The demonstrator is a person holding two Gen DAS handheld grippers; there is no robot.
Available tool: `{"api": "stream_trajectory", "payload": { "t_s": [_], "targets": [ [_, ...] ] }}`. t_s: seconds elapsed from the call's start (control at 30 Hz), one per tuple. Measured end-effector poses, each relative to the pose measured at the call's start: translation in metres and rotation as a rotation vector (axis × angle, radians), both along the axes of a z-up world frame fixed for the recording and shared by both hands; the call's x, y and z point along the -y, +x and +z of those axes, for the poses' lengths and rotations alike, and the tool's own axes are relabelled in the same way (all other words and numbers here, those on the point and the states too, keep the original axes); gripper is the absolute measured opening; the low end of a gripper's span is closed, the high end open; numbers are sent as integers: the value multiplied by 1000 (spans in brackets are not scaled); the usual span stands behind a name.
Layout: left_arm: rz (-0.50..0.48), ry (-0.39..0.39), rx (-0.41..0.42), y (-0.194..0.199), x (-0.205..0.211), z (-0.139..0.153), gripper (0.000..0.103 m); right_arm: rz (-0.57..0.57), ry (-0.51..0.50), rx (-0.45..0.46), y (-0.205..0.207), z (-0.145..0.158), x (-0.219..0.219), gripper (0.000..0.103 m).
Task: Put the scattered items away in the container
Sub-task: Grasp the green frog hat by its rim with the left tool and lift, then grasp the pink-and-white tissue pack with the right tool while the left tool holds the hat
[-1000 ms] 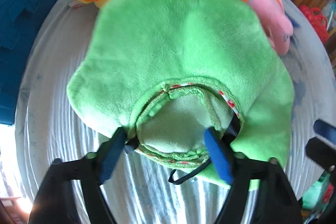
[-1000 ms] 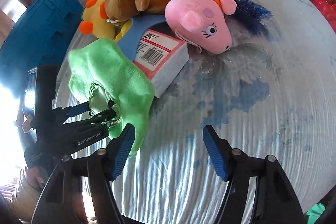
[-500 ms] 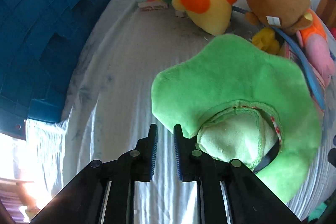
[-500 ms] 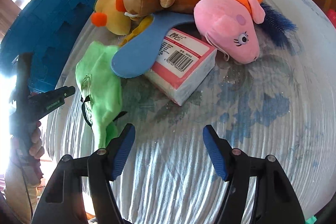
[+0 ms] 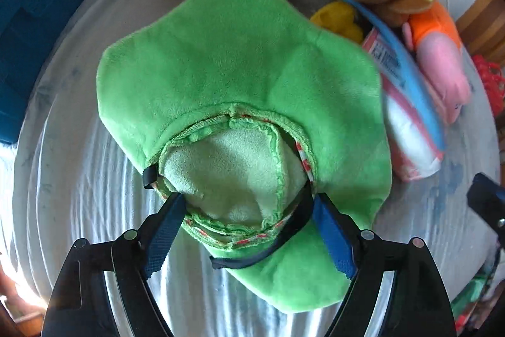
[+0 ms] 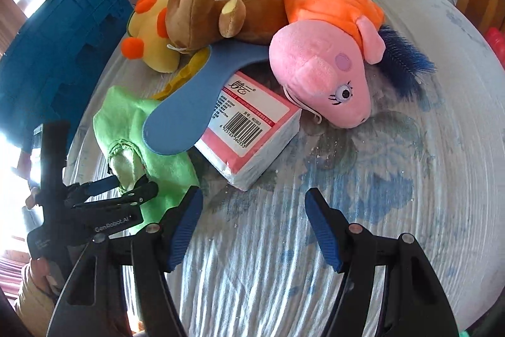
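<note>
Green plush hat (image 5: pixel 240 59) lies on the near-left of the desk (image 6: pixel 394 210), well outside the blue crate (image 6: pixel 60 52) at far left. Left tongs (image 5: pixel 249 210) spread wide, blue pads straddling the hat's crown opening, not yet closed. Judged: grasp step; next calls for closing on the crown, then carrying left. Right tongs (image 6: pixel 252 223) wide, holding nothing. Crate interior not visible. Plush toys, tissue pack (image 6: pixel 252 128) remain out.

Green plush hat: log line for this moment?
left claw: open, straddling green plush hat | right claw: open, empty | blue crate: no items seen going in
</note>
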State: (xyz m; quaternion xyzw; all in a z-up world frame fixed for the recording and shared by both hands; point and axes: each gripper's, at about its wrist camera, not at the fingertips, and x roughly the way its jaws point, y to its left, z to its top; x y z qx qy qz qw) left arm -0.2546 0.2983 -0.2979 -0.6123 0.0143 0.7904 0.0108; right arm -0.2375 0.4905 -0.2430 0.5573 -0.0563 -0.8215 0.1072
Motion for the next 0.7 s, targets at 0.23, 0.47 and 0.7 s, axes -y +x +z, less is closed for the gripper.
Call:
{"api": "stream_trajectory", "payload": {
  "t_s": [0.23,0.47,0.7],
  "targets": [
    [1,-94,-64,-13,19,12,66,210,96,-49,-37,-8,25,79],
    [93,-79,-32,-34,35,-4,97,403,149,-72,-74,-19,45,103],
    [112,-29,-42,-41,38,-4,96,529,84,-23,-71,-20,48,103]
  ]
}}
